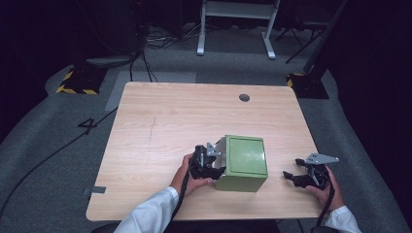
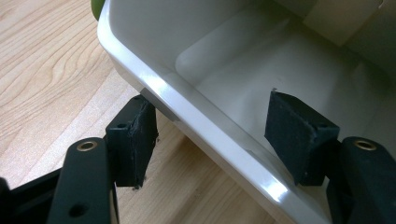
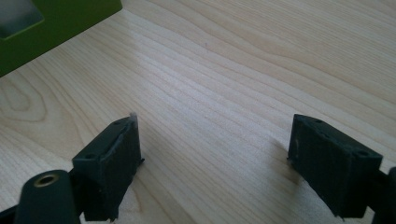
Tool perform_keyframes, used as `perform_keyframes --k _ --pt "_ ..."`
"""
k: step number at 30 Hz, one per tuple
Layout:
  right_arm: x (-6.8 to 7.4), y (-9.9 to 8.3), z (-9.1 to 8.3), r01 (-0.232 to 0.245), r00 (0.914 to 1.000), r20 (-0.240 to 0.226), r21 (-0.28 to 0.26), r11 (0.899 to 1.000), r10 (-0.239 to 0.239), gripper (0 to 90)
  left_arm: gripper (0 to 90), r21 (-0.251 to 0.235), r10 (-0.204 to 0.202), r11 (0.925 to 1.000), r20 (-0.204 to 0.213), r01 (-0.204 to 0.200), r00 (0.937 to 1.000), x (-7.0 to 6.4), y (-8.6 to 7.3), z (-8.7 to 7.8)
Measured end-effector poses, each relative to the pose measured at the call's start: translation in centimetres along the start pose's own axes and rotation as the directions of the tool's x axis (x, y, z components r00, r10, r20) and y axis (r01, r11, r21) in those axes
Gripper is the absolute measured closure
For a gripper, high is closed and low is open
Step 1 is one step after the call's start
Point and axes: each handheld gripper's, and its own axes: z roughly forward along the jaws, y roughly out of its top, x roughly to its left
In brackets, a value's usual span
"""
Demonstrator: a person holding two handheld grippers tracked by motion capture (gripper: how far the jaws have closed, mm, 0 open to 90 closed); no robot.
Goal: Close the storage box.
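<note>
A green box [image 1: 245, 160] lies on its side on the wooden table [image 1: 160, 131], near the front edge, with its white-lined opening facing left. My left gripper [image 1: 216, 166] is at that opening. In the left gripper view it [image 2: 219, 135] is open and straddles the white rim [image 2: 196, 121]: one pad [image 2: 133, 140] is outside over the wood, the other pad [image 2: 299, 135] is inside the white hollow. Neither pad presses on the wall. My right gripper [image 1: 290, 176] hovers right of the box, open, with bare wood between its fingers [image 3: 215, 163]. A corner of the green box [image 3: 56, 23] shows at its upper left.
A round cable hole [image 1: 244, 97] sits near the table's far edge. On the grey floor beyond are white desk legs [image 1: 233, 29], two stands with black-and-yellow bases [image 1: 77, 80] [image 1: 306, 80], and cables. The table's left and far parts are bare wood.
</note>
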Motion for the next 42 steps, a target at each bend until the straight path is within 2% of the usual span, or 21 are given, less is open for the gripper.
perform_keyframes --k 6,8,15,29,40,42 --pt "0.0 0.0 0.0 0.001 1.0 0.0 0.0 1.0 -0.001 17.0 31.1 -0.009 0.013 0.9999 0.0 -0.013 0.9999 0.3 0.0 -0.4" --pt "0.0 0.0 0.0 0.001 1.0 0.0 0.0 1.0 -0.001 17.1 29.2 -0.007 0.038 0.9992 -0.001 -0.038 0.9993 0.3 0.1 -0.7" --pt "0.0 0.0 0.0 0.001 1.0 0.001 -0.001 1.0 -0.001 17.1 23.2 -0.019 0.068 0.9975 -0.005 -0.068 0.9977 0.5 0.1 -1.4" --pt "0.0 0.0 0.0 0.001 1.0 0.001 -0.001 1.0 -0.001 17.1 19.4 -0.032 0.085 0.9959 0.026 -0.085 0.996 1.5 0.2 -3.1" --pt "0.0 0.0 0.0 0.001 1.0 0.002 -0.001 1.0 -0.001 17.0 17.2 -0.048 0.131 0.9905 0.05 -0.129 0.9901 2.0 0.2 -4.4" --pt "0.0 0.0 0.0 0.001 1.0 0.002 -0.001 1.0 -0.001 17.1 16.5 -0.041 0.149 0.9882 0.032 -0.147 0.9884 2.1 0.2 -4.6"
